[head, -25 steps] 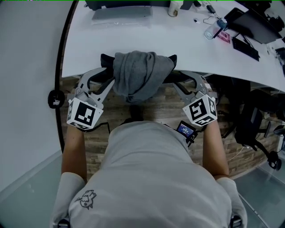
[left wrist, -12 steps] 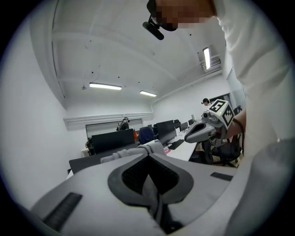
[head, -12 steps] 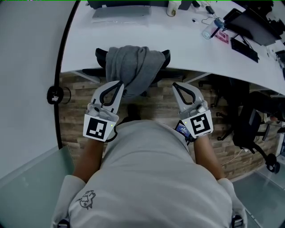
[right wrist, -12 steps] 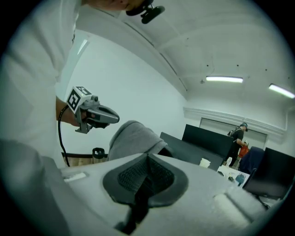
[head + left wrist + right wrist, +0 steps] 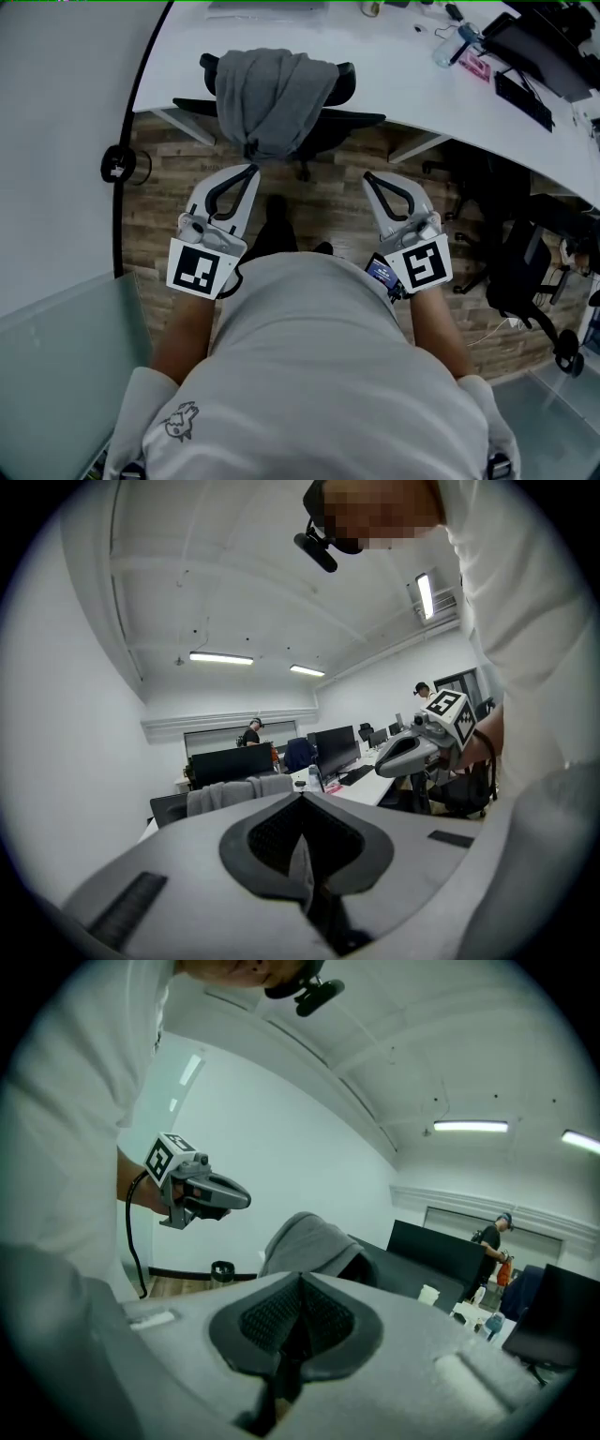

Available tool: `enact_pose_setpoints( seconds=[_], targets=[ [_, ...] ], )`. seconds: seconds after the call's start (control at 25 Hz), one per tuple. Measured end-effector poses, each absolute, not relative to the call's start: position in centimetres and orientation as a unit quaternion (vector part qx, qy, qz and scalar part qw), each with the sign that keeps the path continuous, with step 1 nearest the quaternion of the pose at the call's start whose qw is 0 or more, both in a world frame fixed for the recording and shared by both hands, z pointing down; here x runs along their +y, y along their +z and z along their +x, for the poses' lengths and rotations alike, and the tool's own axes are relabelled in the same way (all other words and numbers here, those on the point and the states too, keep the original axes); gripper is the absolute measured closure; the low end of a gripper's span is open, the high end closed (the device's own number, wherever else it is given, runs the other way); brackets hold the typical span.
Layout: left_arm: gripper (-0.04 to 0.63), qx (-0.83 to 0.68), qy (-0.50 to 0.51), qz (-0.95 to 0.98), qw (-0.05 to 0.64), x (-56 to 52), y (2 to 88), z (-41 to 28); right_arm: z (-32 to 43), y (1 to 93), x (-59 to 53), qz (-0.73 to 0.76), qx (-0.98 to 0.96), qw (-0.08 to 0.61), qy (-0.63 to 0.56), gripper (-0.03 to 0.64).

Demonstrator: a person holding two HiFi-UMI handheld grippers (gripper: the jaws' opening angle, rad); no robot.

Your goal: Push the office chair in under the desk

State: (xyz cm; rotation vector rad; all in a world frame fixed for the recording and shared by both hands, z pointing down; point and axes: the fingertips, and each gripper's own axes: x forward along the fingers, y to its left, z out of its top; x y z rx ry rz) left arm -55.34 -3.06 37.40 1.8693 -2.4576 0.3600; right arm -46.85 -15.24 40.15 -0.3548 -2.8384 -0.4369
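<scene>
Chair [image 5: 339, 119] sits tucked against desk [image 5: 403, 89]; push looks done. Your left gripper [image 5: 251, 172] and right gripper [image 5: 368, 177] hang well apart from it, jaws pressed together, empty. Next: just stand clear.

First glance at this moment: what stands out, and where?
A black office chair with a grey garment draped over its backrest sits tucked in at the curved white desk at the top of the head view. Below it, the left gripper and right gripper are shut, empty, clear of the chair.
</scene>
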Motion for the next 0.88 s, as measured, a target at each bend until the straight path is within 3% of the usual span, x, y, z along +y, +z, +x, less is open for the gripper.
enact_pose_setpoints(
  seconds=[0.52,0.88],
  targets=[
    [0.597,-0.76,0.164,0.628,0.027,1.6,38.1,-47.5,-39.1,41.6,-10.0,-0.129,-0.97,0.145,-0.149,0.615],
    [0.597,-0.737,0.167,0.655,0.01,9.9,36.4,-46.6,-38.1,40.3,-1.7,-0.1,-0.978,0.14,-0.121,0.615]
  ],
)
